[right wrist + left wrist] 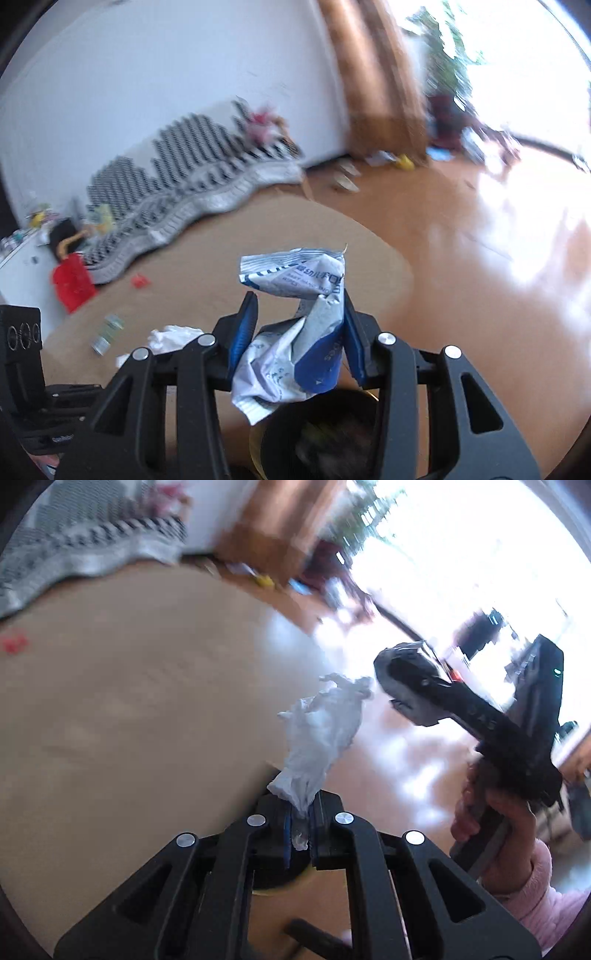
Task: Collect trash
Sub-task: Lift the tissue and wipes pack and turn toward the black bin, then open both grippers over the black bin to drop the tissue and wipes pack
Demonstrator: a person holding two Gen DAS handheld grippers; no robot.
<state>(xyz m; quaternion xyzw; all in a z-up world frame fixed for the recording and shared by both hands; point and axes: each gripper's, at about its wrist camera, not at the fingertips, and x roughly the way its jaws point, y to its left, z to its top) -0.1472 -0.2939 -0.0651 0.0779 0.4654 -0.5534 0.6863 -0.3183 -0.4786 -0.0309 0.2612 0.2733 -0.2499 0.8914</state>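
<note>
A crumpled white tissue (321, 734) is sticking up from the left gripper (300, 825), whose jaws are pinching its lower end. The right gripper (299, 328) is carrying a crushed blue-and-white wet-wipe packet (295, 332), its blue-padded fingers (242, 332) spread partly apart and pressing the packet's sides. Both are hanging above a round tan rug (229, 254) on the glossy wooden floor (480, 251). Directly under the right gripper a dark round bin (325, 435) is sitting. Farther out on the rug, a small red scrap (140, 281) and a green-and-white wrapper (107, 332) are lying, near a red bag (72, 282) and a rumpled black-and-white patterned blanket (192, 177).
</note>
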